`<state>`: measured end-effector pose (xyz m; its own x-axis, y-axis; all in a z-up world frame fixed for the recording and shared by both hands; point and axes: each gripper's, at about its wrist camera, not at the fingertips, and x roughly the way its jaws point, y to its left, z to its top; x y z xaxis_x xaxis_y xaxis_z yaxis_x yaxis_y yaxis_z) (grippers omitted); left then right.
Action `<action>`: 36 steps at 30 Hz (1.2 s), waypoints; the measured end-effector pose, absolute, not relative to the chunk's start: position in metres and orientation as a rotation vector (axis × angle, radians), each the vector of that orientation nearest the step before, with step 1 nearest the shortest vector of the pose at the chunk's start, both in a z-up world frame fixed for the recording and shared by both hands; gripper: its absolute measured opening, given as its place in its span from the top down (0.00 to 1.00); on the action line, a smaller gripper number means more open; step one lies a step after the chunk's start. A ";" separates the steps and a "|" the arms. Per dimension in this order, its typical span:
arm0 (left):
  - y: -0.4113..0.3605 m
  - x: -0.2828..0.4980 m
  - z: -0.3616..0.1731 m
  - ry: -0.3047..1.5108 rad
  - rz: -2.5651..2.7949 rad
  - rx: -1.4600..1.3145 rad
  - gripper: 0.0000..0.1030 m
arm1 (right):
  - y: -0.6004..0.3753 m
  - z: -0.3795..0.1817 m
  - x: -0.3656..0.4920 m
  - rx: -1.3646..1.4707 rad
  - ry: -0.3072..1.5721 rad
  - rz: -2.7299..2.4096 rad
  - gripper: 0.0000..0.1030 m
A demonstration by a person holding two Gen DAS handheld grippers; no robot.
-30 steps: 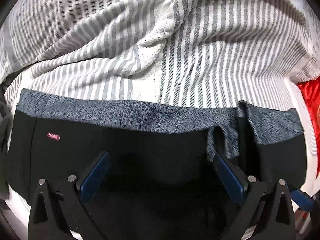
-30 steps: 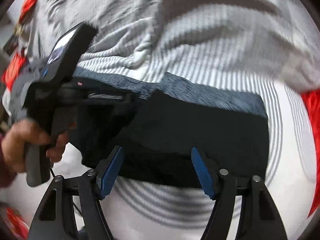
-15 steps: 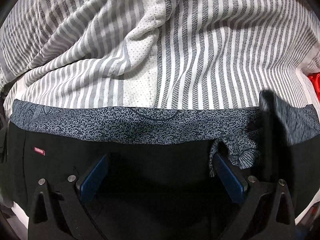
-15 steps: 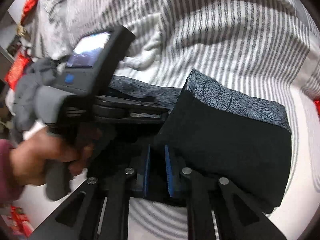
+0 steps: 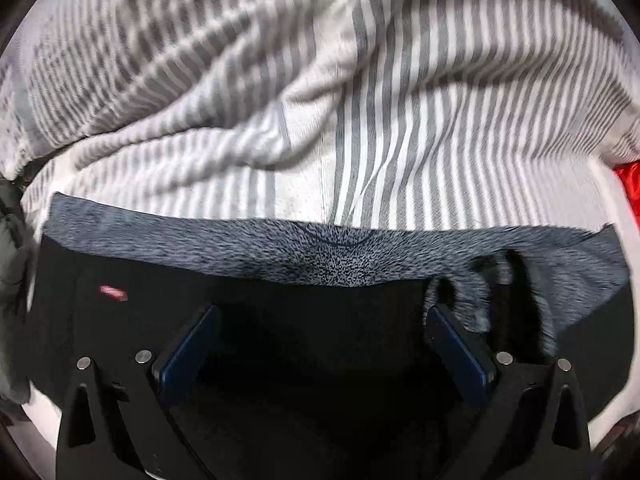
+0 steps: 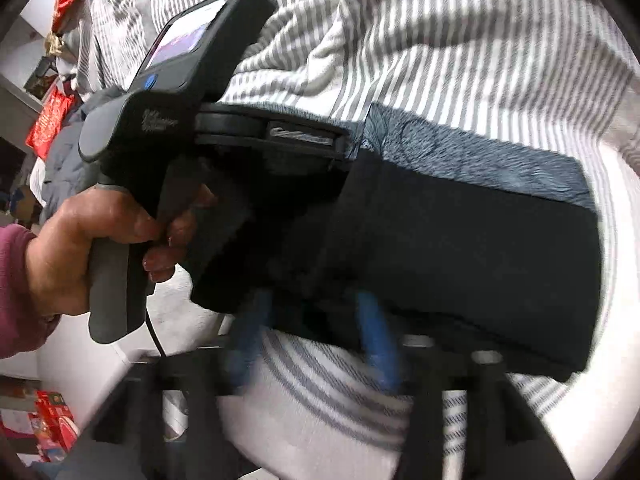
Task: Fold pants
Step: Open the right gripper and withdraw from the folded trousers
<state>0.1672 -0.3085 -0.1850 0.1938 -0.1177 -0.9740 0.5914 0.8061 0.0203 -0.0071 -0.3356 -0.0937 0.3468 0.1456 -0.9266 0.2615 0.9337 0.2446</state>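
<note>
Left wrist view: the left tongs [image 5: 320,340] stand wide above the black folded pants with speckled grey waistband [image 5: 280,312], which lie on the grey-striped bed sheet [image 5: 440,140].

Right wrist view: the right tongs [image 6: 316,320] are blurred, apparently parted at the pants' [image 6: 460,248] near edge, gripping nothing. Judged step: fold laid. Next: press flat or regrasp for a further fold.

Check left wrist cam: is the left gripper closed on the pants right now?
No. The left gripper has its blue pads spread wide apart over the black pants, with nothing pinched between them.
</note>
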 end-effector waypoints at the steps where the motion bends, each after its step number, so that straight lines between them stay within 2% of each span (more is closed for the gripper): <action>1: -0.309 0.165 -0.175 1.271 -0.529 0.436 0.00 | -0.344 -0.081 -0.014 0.394 1.193 -0.101 0.25; 8: -0.349 0.140 -0.133 1.221 -0.677 0.412 0.00 | -0.436 -0.065 -0.049 0.590 1.150 -0.433 0.28; 11: -0.375 0.123 -0.138 1.233 -0.733 0.425 0.00 | -0.475 -0.073 -0.058 0.736 1.126 -0.501 0.52; 12: -0.383 0.116 -0.143 1.250 -0.751 0.427 0.00 | -0.482 -0.074 -0.056 0.767 1.118 -0.508 0.55; 16: -0.391 0.091 -0.165 1.297 -0.757 0.483 0.00 | -0.498 -0.084 -0.052 0.835 1.104 -0.501 0.56; 19: -0.369 0.087 -0.204 1.392 -0.717 0.495 0.00 | -0.490 -0.107 -0.041 0.816 1.163 -0.457 0.56; 22: -0.349 0.094 -0.211 1.454 -0.706 0.355 0.00 | -0.484 -0.119 -0.045 0.773 1.182 -0.447 0.56; 25: -0.353 0.092 -0.206 1.449 -0.684 0.393 0.00 | -0.486 -0.117 -0.047 0.786 1.179 -0.424 0.56; 26: -0.353 0.091 -0.202 1.447 -0.675 0.406 0.00 | -0.487 -0.115 -0.048 0.794 1.180 -0.413 0.55; 28: -0.352 0.090 -0.192 1.434 -0.655 0.411 0.00 | -0.490 -0.107 -0.050 0.815 1.178 -0.376 0.45; 30: -0.347 0.089 -0.182 1.428 -0.633 0.391 0.00 | -0.489 -0.097 -0.053 0.802 1.183 -0.362 0.19; 31: -0.340 0.090 -0.176 1.428 -0.611 0.374 0.00 | -0.488 -0.092 -0.057 0.786 1.193 -0.368 0.16; 36: -0.306 0.092 -0.158 1.451 -0.501 0.296 0.00 | -0.477 -0.087 -0.069 0.766 1.263 -0.349 0.16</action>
<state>0.0922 -0.3063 -0.1583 0.0427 -0.1463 -0.9883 0.4951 0.8623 -0.1062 -0.0689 -0.4774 -0.0865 0.2938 0.1682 -0.9409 0.6277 0.7084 0.3227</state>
